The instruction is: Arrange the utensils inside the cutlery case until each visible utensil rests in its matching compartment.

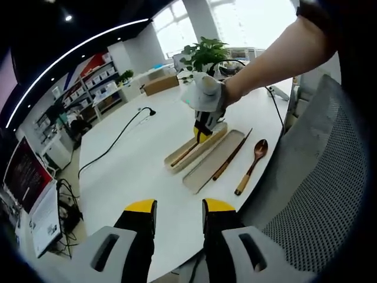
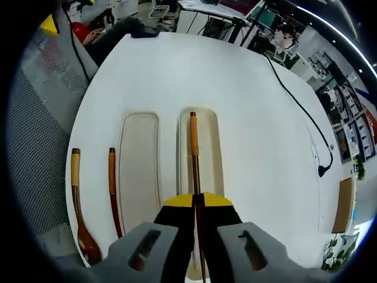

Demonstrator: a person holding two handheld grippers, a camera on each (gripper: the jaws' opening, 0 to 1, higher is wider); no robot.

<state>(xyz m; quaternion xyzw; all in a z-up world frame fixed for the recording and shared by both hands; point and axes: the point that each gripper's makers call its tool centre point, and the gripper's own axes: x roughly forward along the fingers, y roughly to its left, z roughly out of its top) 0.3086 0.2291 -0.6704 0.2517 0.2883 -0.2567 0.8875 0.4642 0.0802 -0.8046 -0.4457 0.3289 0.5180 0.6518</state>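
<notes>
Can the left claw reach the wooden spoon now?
Probably yes: the left claw is open and holds nothing, and the wooden spoon lies bare on the table beside the case, nothing covering it.

On the round white table (image 2: 235, 88), one wooden chopstick (image 2: 193, 159) lies in the right beige tray (image 2: 211, 153); the second chopstick (image 2: 112, 183) and wooden spoon (image 2: 76, 200) lie left of the left tray (image 2: 138, 165)

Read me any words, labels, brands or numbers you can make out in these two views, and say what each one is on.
No text can be read.
The case, its lid, the chopsticks and the spoon are unmarked.
The shelf boxes and the red banner are too small and blurred to read.
</notes>
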